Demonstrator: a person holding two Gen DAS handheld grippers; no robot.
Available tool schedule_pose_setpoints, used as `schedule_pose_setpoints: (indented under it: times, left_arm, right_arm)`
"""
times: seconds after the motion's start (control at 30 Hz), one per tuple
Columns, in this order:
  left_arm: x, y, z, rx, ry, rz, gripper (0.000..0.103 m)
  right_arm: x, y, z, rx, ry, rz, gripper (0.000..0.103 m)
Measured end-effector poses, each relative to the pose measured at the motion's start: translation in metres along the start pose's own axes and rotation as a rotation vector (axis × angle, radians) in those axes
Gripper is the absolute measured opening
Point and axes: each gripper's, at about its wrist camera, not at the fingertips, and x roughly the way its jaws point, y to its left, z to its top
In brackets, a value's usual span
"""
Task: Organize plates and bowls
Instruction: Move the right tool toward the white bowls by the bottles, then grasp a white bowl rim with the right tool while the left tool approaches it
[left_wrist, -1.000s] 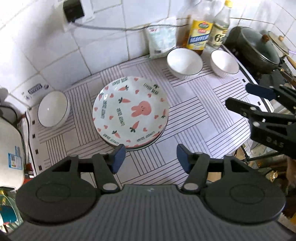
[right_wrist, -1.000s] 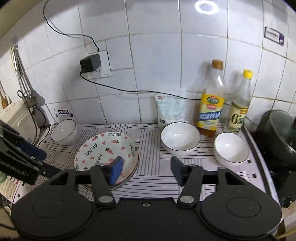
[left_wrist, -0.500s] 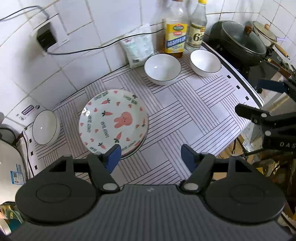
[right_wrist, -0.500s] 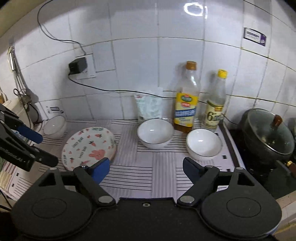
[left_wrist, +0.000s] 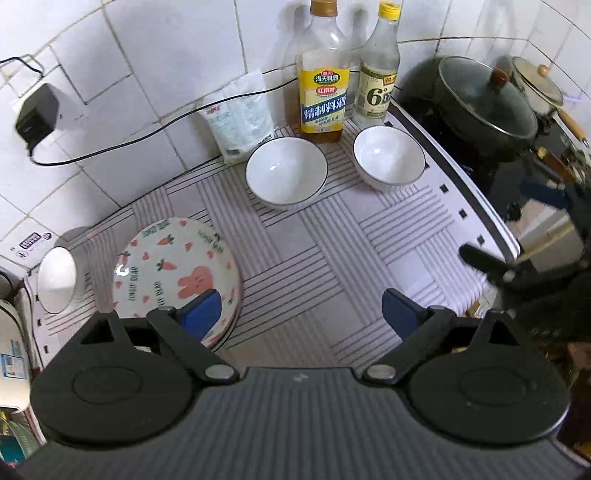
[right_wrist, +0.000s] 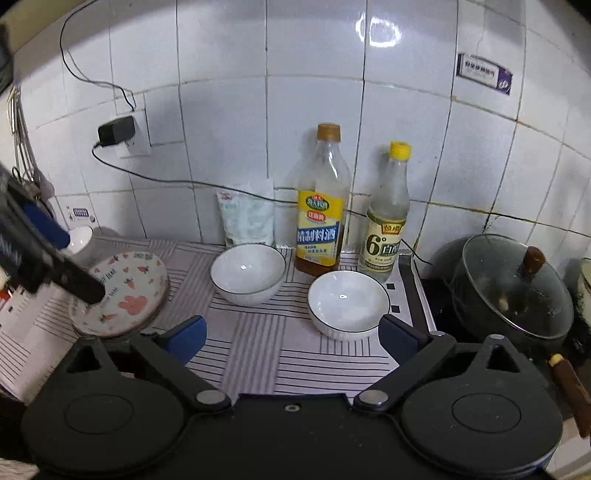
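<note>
**Both grippers open above the striped counter mat**

Left gripper (left_wrist: 301, 312): jaws spread wide, holding nothing. The rabbit-print plate (left_wrist: 173, 273) lies under its left fingertip; a small white bowl (left_wrist: 57, 278) sits further left. Right gripper (right_wrist: 291, 334): jaws likewise spread and empty. One white bowl (right_wrist: 347, 302) lies just ahead of its right fingertip, another bowl (right_wrist: 247, 273) ahead and left. Two bottles (right_wrist: 321, 206) stand behind the bowls; a lidded pot (right_wrist: 517, 288) sits right.

Striped mat (left_wrist: 325, 251) covers the counter. On it: bunny plates (left_wrist: 173, 266) stacked near the left edge, a white bowl (left_wrist: 57, 278) at the back-left corner, two more bowls (left_wrist: 286, 175) (left_wrist: 388, 158), two bottles (left_wrist: 323, 85) (left_wrist: 378, 70) and a salt bag (left_wrist: 240, 118) along the back edge.
</note>
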Motion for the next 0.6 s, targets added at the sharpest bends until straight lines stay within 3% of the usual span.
schedule_pose_setpoints:
  times: [0.23, 0.37, 0.6]
  left_arm:
    - [0.050, -0.019, 0.030, -0.089, 0.032, -0.046, 0.095]
    - [0.080, -0.033, 0.043, -0.124, -0.004, -0.075, 0.094]
    - [0.132, -0.047, 0.065, -0.257, -0.052, -0.131, 0.091]
  right_arm:
    - [0.068, -0.046, -0.027, 0.027, -0.019, 0.002, 0.101]
    - [0.113, -0.068, -0.046, 0.071, 0.002, -0.019, 0.101]
    - [0.167, -0.067, -0.071, 0.034, 0.026, 0.035, 0.101]
